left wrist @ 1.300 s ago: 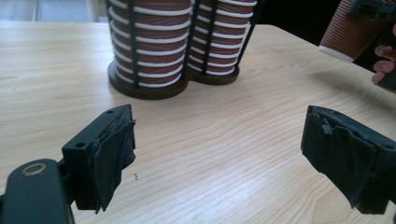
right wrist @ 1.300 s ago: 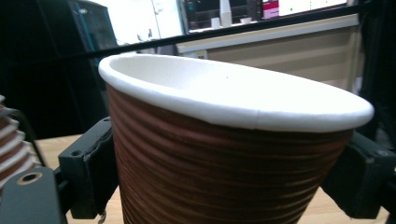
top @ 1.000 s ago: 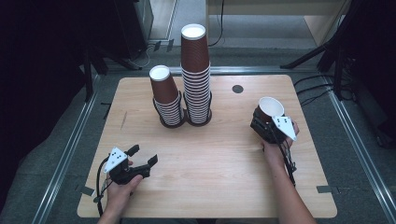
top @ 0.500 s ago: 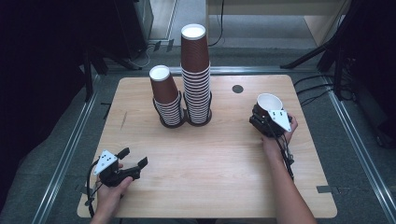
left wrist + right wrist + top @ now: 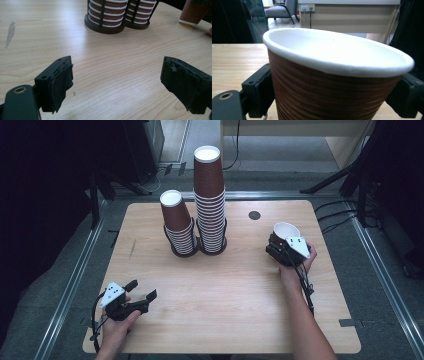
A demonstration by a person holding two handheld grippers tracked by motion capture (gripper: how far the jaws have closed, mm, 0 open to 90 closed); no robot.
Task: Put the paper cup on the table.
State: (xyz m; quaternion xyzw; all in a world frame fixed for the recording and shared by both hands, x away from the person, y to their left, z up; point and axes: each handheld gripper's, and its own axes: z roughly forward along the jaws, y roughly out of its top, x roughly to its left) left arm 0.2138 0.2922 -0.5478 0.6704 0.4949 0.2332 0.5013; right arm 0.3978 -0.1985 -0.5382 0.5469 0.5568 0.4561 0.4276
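Two stacks of brown paper cups stand in black holders at the table's middle back: a short stack (image 5: 177, 230) and a taller stack (image 5: 210, 200); the left gripper view has their bases (image 5: 105, 15) straight ahead. A single brown cup (image 5: 286, 230) with a white inside sits upright at the table's right, with my right gripper (image 5: 279, 245) shut on its wall. That cup (image 5: 332, 82) rests between the jaws in the right gripper view. My left gripper (image 5: 140, 292) is open and holds nothing, low over the wood near the front left; its pads (image 5: 60, 82) stand far apart.
The wooden table (image 5: 230, 315) has a small black round cap (image 5: 254, 215) at its back, right of the stacks. A grey smudge (image 5: 10, 31) marks the wood on the left. Dark stands and cables surround the table on the floor.
My left gripper has drifted left and toward the front edge, still open. The right gripper with the cup has shifted slightly away from the person.
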